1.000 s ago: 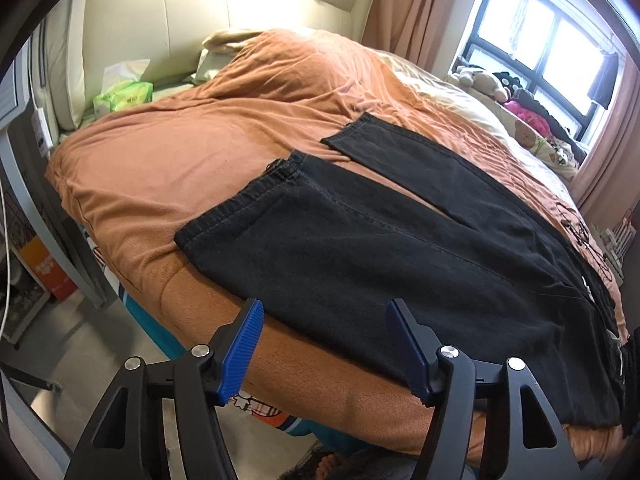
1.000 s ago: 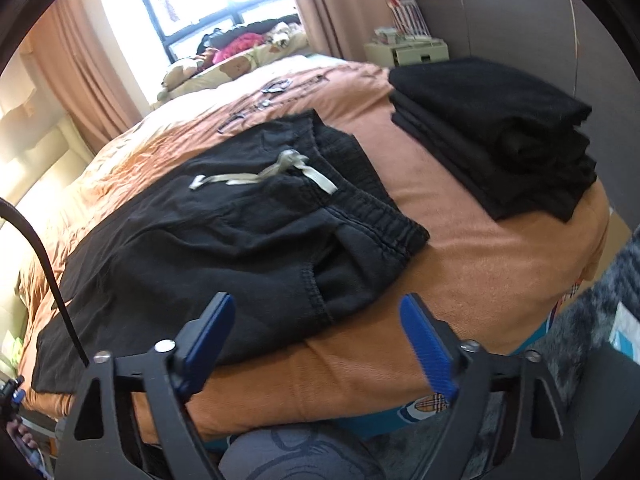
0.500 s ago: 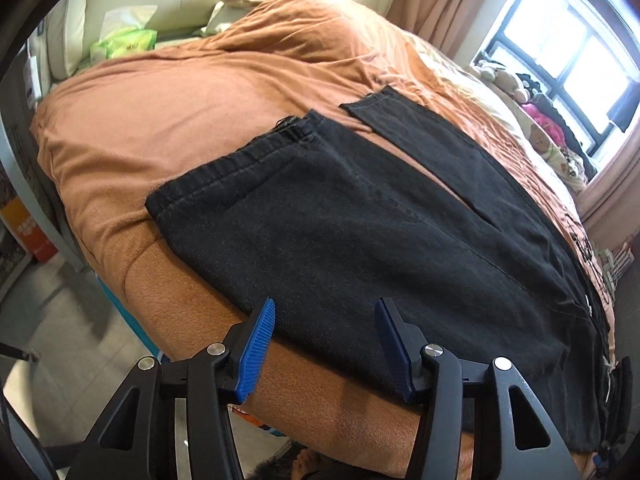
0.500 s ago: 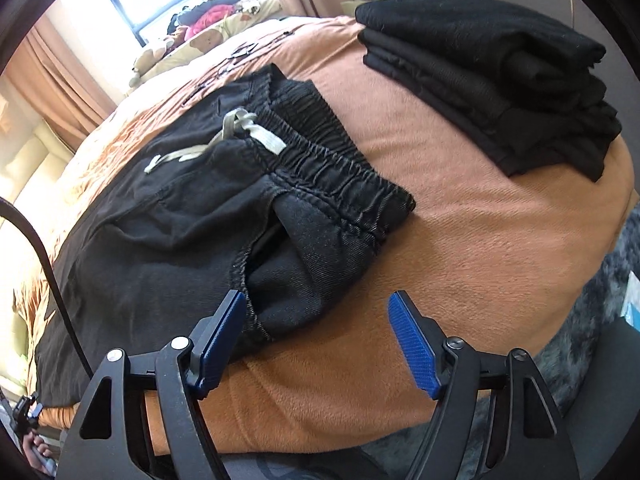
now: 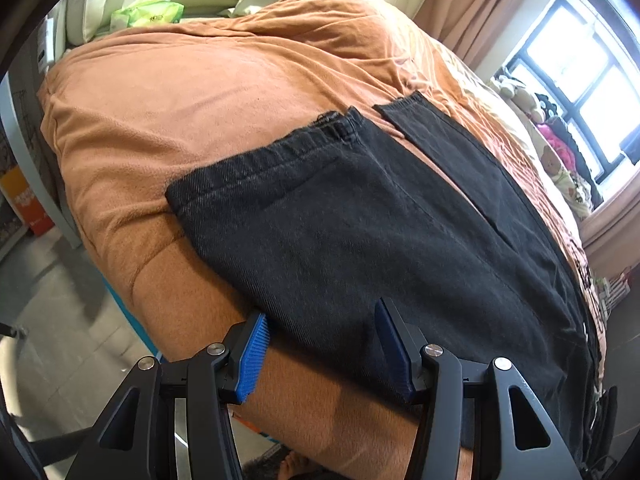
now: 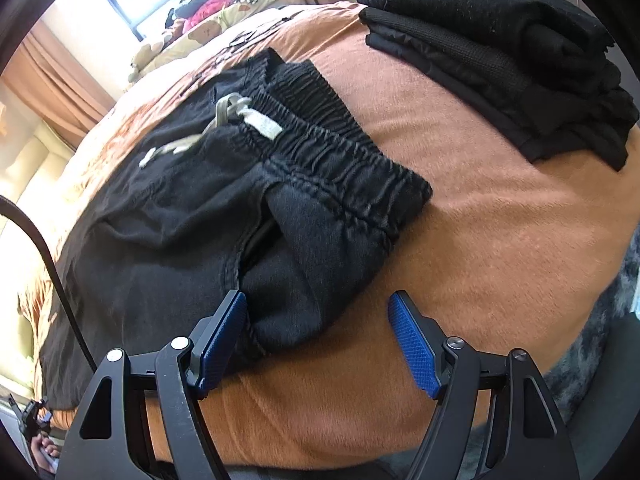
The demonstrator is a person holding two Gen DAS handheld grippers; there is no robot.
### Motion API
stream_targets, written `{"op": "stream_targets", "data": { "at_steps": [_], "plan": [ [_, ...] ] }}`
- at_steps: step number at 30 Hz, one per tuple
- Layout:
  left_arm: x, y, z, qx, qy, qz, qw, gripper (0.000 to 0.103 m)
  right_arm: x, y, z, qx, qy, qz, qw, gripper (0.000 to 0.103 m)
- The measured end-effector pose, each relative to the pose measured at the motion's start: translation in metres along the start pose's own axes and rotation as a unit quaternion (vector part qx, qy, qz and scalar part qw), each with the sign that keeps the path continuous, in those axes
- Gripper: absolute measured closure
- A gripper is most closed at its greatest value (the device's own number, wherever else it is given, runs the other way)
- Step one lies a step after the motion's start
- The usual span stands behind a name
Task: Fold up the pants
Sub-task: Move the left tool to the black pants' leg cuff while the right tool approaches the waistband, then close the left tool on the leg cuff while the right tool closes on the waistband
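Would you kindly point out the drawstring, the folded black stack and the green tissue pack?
drawstring point(image 6: 262, 123), right wrist view, its white end.
folded black stack point(image 6: 500, 36), right wrist view, top layer.
green tissue pack point(image 5: 154, 14), left wrist view, its front face.

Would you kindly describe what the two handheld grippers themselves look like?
Both match: the left gripper and right gripper have black angular frames with triangular cutouts, silver pivot screws and ribbed blue pads. A black cable curves past the right one.

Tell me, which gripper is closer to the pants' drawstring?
Right. The right gripper is at the waistband end near the drawstring; the left gripper is down by the leg hems.
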State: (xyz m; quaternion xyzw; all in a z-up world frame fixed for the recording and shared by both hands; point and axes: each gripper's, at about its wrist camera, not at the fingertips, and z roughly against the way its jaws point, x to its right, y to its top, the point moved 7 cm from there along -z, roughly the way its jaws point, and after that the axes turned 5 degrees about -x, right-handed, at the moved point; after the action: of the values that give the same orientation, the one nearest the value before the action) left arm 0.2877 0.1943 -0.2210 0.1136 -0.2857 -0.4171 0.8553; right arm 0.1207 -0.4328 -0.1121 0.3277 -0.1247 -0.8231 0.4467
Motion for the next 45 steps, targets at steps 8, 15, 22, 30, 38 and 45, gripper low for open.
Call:
{"op": "stream_targets", "data": {
  "at_steps": [8,15,22,30,38,45],
  "plan": [
    [-0.011,0.015,0.004,0.019,-0.001,0.038,0.9991,0.089,0.001,0.006,0.000,0.024,0.059,-0.034,0.997,0.030],
    [-0.010,0.025,0.022,0.042,0.011,0.036,0.9984,0.100,0.007,0.005,-0.001,0.017,0.095,-0.056,0.994,0.076],
    [0.009,0.043,0.055,0.082,0.003,0.020,0.9964,0.101,0.007,0.011,0.021,0.045,0.115,-0.063,0.990,0.098],
    [0.021,0.069,0.104,0.133,-0.005,0.021,0.9908,0.101,-0.014,0.032,0.065,0.096,0.126,-0.041,0.987,0.102],
    [0.045,0.096,0.123,0.154,-0.009,-0.007,0.9879,0.101,-0.034,0.048,0.083,0.118,0.136,-0.023,0.983,0.102],
    [0.081,0.133,0.129,0.174,-0.015,-0.035,0.9840,0.101,-0.049,0.080,0.080,0.129,0.138,-0.015,0.982,0.102]
  ]
}}
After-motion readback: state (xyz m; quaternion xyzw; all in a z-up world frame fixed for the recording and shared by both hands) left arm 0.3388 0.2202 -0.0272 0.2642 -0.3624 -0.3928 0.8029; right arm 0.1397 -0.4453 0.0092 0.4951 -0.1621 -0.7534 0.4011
